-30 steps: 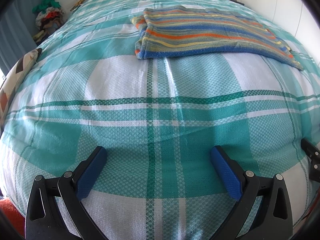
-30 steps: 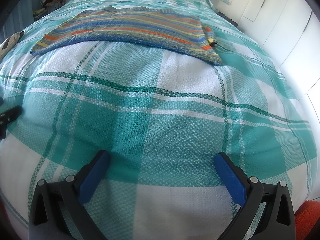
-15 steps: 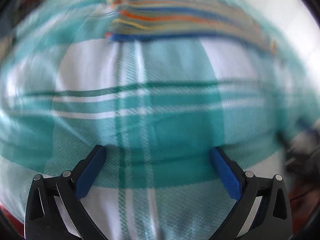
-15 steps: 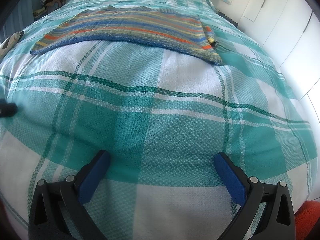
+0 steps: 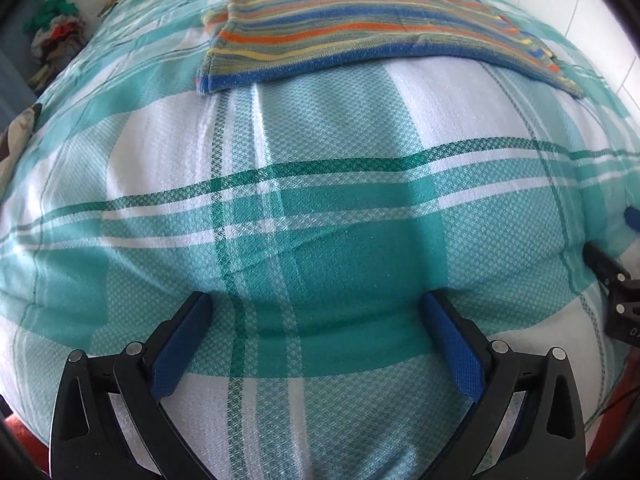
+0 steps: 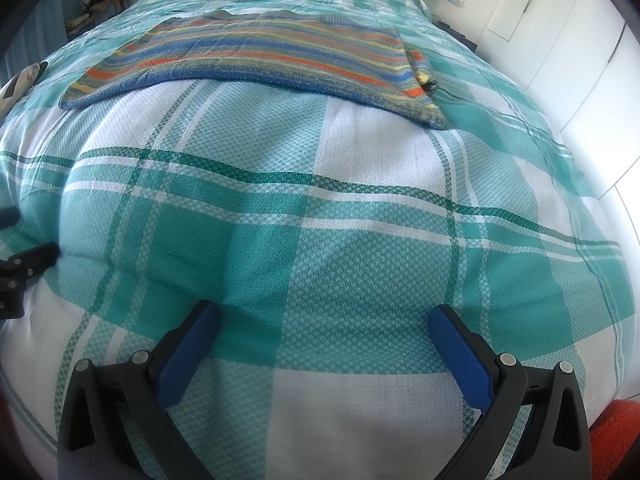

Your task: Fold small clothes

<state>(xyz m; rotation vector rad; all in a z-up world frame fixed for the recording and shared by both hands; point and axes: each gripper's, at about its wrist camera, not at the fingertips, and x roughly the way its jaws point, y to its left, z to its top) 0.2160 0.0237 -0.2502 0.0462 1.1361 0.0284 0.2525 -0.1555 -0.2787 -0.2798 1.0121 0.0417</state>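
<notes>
A striped knitted garment [image 5: 360, 36] in blue, orange, yellow and grey lies flat on the teal-and-white checked bedspread [image 5: 328, 168], far ahead of both grippers. The right wrist view shows the same garment [image 6: 264, 56] spread across the bed's upper part. My left gripper [image 5: 314, 308] hovers open over bare bedspread near the bed's foot, nothing between its blue pads. My right gripper [image 6: 326, 318] is open too, also over bare bedspread [image 6: 360, 208]. Each gripper shows at the edge of the other's view: the right gripper [image 5: 616, 280] and the left gripper [image 6: 24, 268].
A pile of mixed clothes [image 5: 56, 36] sits off the bed at the far left. A patterned cushion [image 5: 16, 140] lies at the bed's left edge. White wardrobe doors [image 6: 560, 40] line the right side. Orange rug [image 6: 616, 432] shows below the bed's foot.
The left gripper swung quickly, blurring its view half a second ago, and now sits closer to the striped garment. The right gripper moved slightly forward. Both stayed open.
</notes>
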